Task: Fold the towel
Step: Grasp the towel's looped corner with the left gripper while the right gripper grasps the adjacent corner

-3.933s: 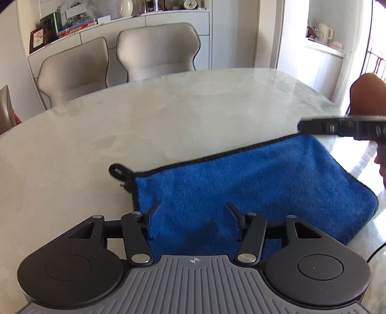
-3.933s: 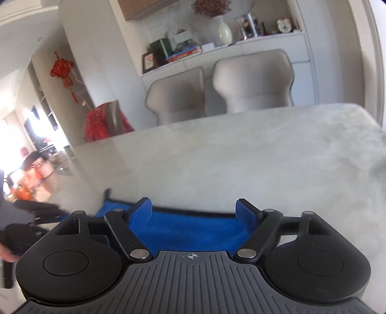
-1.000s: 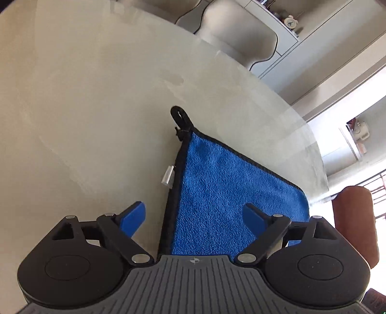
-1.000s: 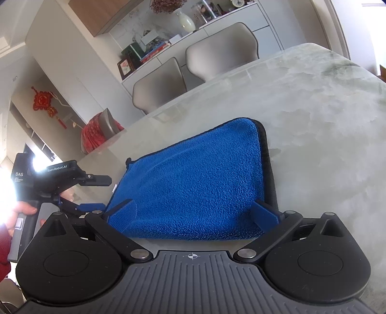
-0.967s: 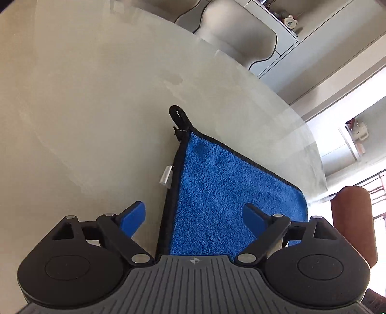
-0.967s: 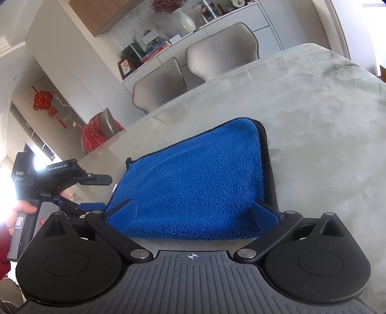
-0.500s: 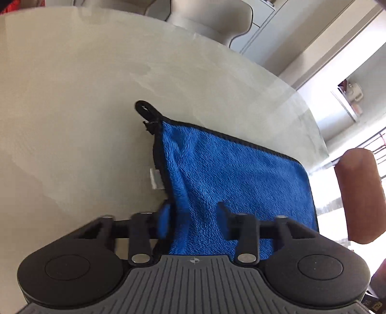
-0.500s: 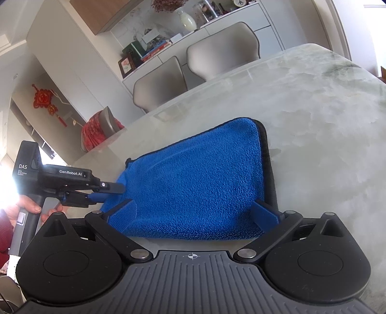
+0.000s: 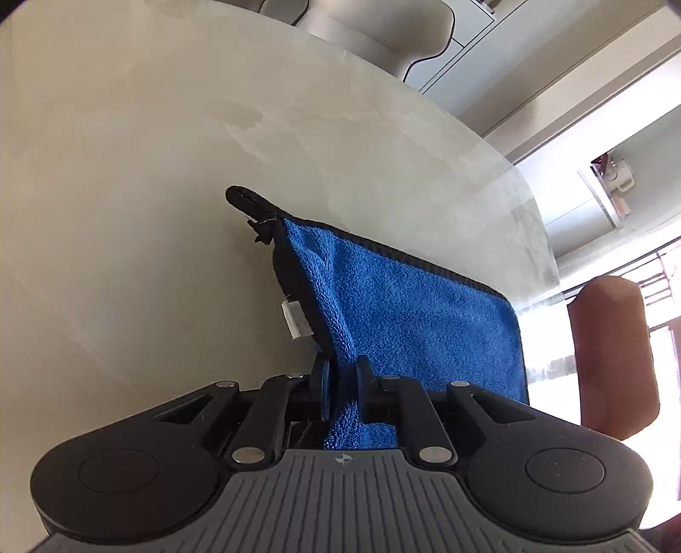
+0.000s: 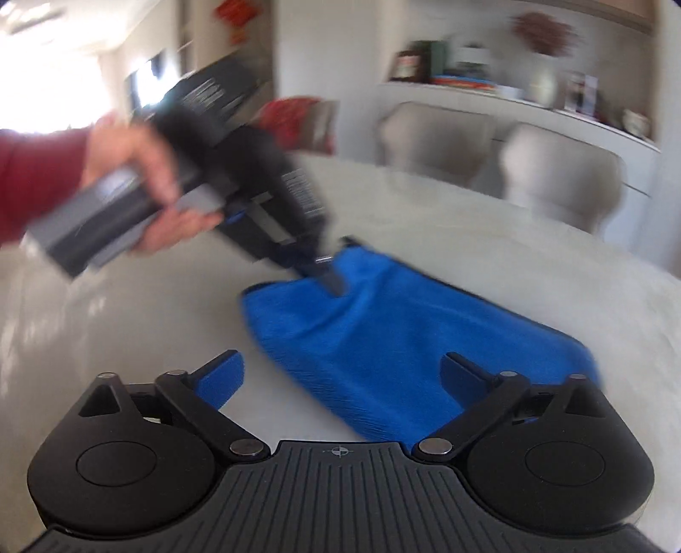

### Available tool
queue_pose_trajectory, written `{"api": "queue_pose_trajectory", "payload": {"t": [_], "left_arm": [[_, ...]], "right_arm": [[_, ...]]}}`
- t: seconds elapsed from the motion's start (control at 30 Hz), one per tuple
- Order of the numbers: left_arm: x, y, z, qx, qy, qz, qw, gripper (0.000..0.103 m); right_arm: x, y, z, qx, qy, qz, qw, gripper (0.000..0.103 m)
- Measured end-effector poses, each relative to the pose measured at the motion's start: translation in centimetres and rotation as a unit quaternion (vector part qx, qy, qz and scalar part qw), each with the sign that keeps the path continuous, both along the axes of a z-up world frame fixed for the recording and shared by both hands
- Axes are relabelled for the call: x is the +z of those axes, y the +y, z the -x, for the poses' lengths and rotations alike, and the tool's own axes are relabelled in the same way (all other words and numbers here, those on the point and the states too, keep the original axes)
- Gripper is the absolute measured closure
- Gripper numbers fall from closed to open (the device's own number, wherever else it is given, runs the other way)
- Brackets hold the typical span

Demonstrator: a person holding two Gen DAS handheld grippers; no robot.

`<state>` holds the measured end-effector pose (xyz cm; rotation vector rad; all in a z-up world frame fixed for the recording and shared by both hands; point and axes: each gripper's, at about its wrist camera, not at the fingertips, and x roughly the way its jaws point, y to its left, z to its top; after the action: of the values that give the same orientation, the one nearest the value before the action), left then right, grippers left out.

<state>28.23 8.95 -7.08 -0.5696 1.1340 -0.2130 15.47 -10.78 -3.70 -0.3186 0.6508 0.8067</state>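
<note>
A: Where's the towel point(image 9: 408, 314) rn?

B: On the table point(image 9: 127, 178), blue side up, mostly flat. Its left edge is lifted into a ridge w/ the black hem, loop point(image 9: 244, 200) and small white tag point(image 9: 294, 321) showing.

A: And our left gripper point(image 9: 340, 385)?

B: Fingers pressed nearly together, pinching that lifted edge; blue pile is squeezed between the pads. From the right wrist view the same gripper point(image 10: 330, 276) comes in from the far side w/ cloth rising to its tip.

A: Right gripper point(image 10: 340, 374)?

B: Fingers spread wide, holding nothing. It hangs over the near part of the towel point(image 10: 404, 340). That view's blurry, so we can't tell if the pads touch cloth.

A: So what's the step, imo?

B: We'd say we're starting a fold: left has one end, right has no grip yet. To do it well we'd get the right gripper onto the same short edge near its other corner, so both ends lift together. Pinch the whole edge, hem incl. If it's doubled, and we can't tell here, take both layers or the lower one slides out.

A: Risks?

B: One-handed lifting would drag the towel skew. Table looks slick, so the resting part may slide instead of staying put. We'd carry the edge over low and even, and line up the hems before letting go.

A: Anything nearby in the way?

B: Chairs point(image 9: 374, 38) at the far side, well apart.
</note>
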Motion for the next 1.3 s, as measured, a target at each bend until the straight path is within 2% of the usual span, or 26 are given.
{"api": "queue_pose_trajectory", "payload": {"t": [0.13, 0.27, 0.33, 0.37, 0.4, 0.53, 0.57, 0.67, 0.8, 0.97, 1.1, 1.23, 1.27, 1.3], "left_arm": [[-0.1, 0.5, 0.0, 0.009, 0.009, 0.01, 0.9999, 0.092], [-0.2, 0.8, 0.0, 0.012, 0.012, 0.012, 0.9998, 0.092], [-0.2, 0.8, 0.0, 0.012, 0.013, 0.011, 0.9998, 0.092], [-0.2, 0.8, -0.1, 0.012, 0.014, 0.011, 0.9998, 0.092], [-0.2, 0.8, -0.1, 0.011, 0.015, 0.011, 0.9998, 0.092], [-0.4, 1.2, -0.2, 0.012, 0.018, 0.006, 0.9998, 0.092], [-0.4, 1.4, -0.2, 0.012, 0.017, 0.006, 0.9998, 0.089], [-0.5, 2.1, 0.0, 0.011, 0.01, 0.007, 0.9999, 0.075], [-0.4, 2.8, 0.1, 0.025, 0.0, 0.015, 0.9996, 0.049], [-1.3, 3.7, -0.9, 0.054, 0.015, 0.055, 0.9969, 0.04], [-2.8, 3.2, -2.6, 0.064, 0.037, 0.087, 0.9935, 0.04], [-3.1, 3.0, -3.5, 0.076, 0.034, 0.098, 0.9917, 0.043], [-3.1, 2.9, -3.7, 0.076, 0.029, 0.092, 0.9924, 0.053], [-3.1, 2.7, -3.9, 0.074, 0.024, 0.087, 0.9932, 0.071]], "right_arm": [[-0.9, 4.1, 0.1, 0.022, -0.011, 0.026, 0.999, 0.026], [-1.9, 5.8, -0.6, 0.009, -0.018, 0.036, 0.999, 0.026], [-2.5, 6.6, -1.0, 0.0, -0.022, 0.042, 0.999, 0.035], [-2.8, 7.1, -1.2, -0.005, -0.023, 0.045, 0.999, 0.047], [-3.0, 7.3, -1.3, -0.007, -0.023, 0.049, 0.999, 0.053], [-3.6, 7.8, -1.4, 0.0, -0.042, 0.071, 0.997, 0.069], [-3.5, 7.6, -1.5, -0.001, -0.041, 0.067, 0.997, 0.079], [-3.0, 6.4, -1.9, -0.013, -0.033, 0.043, 0.998, 0.088], [-1.5, 4.1, -3.0, -0.043, -0.001, -0.021, 0.999, 0.089], [-0.5, 2.2, -3.5, -0.058, 0.026, -0.073, 0.995, 0.089], [0.0, 1.3, -3.7, -0.056, 0.03, -0.074, 0.995, 0.089], [0.4, 1.0, -3.7, -0.051, 0.028, -0.072, 0.996, 0.089], [0.4, 1.0, -3.6, -0.05, 0.029, -0.072, 0.996, 0.089], [0.3, 0.9, -3.5, -0.052, 0.028, -0.073, 0.996, 0.089]]}}
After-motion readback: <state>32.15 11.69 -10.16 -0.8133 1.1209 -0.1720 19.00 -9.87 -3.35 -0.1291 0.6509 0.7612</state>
